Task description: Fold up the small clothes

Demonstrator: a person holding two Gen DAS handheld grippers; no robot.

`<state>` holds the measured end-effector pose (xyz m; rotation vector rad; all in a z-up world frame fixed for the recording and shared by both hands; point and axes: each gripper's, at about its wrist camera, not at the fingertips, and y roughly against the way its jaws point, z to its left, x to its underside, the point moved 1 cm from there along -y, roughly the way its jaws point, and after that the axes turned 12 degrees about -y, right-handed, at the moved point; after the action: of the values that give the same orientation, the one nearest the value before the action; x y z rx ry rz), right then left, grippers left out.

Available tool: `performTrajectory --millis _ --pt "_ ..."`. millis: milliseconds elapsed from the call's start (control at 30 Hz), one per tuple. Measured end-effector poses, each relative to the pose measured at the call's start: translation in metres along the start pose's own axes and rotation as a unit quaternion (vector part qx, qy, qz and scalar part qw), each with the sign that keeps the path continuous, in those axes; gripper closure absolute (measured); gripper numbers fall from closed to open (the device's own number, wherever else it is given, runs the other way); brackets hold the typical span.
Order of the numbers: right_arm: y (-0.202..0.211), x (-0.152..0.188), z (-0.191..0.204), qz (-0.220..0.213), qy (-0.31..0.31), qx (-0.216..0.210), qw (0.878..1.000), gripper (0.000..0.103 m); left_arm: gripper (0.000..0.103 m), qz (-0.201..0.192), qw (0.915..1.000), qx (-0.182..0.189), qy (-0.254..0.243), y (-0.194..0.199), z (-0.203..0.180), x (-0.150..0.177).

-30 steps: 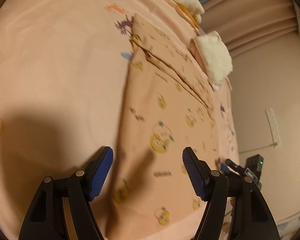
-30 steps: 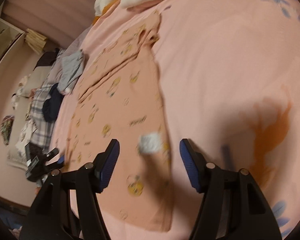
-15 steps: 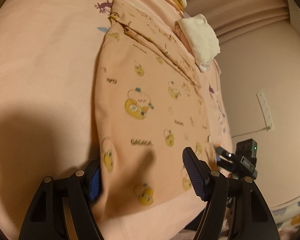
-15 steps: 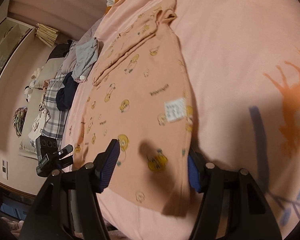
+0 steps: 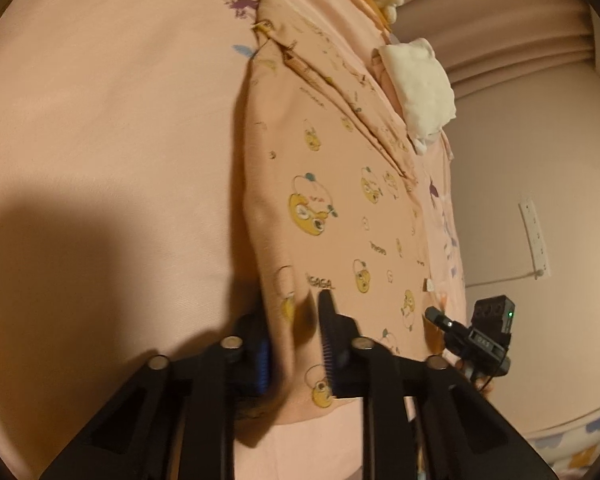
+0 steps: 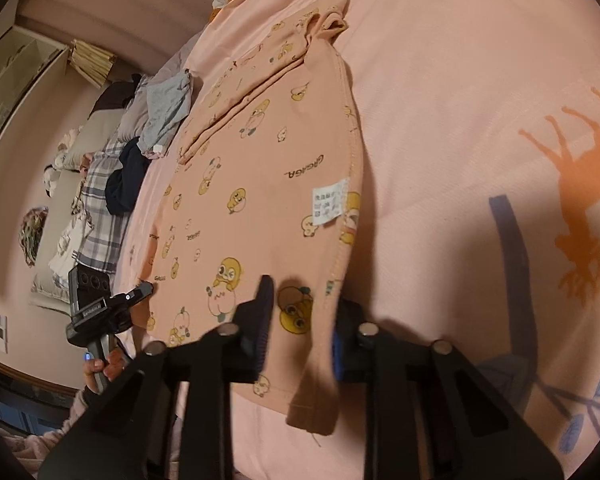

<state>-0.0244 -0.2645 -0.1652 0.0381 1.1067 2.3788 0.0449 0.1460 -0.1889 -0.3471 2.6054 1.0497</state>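
My left tool [image 5: 294,332] has just been closing and is now clenched on the near hem of a small peach shirt [image 5: 340,216], a fold of cloth pinched between its blue pads. My right tool [image 6: 300,320] has just been closing too and grips the hem at the shirt's other near corner, the fabric bunched between its jaws. From the right wrist view I can see the left tool off to the left, at the same hem, held in the person's hand [image 6: 106,364].

The shirt lies flat on the bed [image 5: 100,120], running straight away from both tools, its sleeves already turned in across the body at the far end. I judge the side folds done; the bottom-to-top fold is only beginning, with the hem gripped but not yet lifted.

Just ahead of the right tool, a white care label [image 6: 331,203] sits near the shirt's side seam, its print too small to read. The pattern repeats cartoon ducks and the word "GAGAGA". Farther off, other clothes [image 6: 164,116] wait in a pile.
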Motion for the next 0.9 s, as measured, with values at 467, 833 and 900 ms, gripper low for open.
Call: performTrajectory --millis 467,833,900 --pt "0.030 -0.003 0.029 -0.048 -0.002 -0.114 0.992 0.099 0.103 -0.090 0.9943 0.056 -0.017 0.052 -0.032 -0.017" --pt "0.058 0.006 0.052 -0.069 0.034 -0.140 0.987 0.099 0.103 -0.111 0.9904 0.055 -0.063 0.075 -0.064 -0.011" --pt "0.066 0.010 0.054 -0.073 0.043 -0.139 0.987 0.099 0.103 -0.110 0.9898 0.052 -0.074 0.082 -0.072 -0.009"
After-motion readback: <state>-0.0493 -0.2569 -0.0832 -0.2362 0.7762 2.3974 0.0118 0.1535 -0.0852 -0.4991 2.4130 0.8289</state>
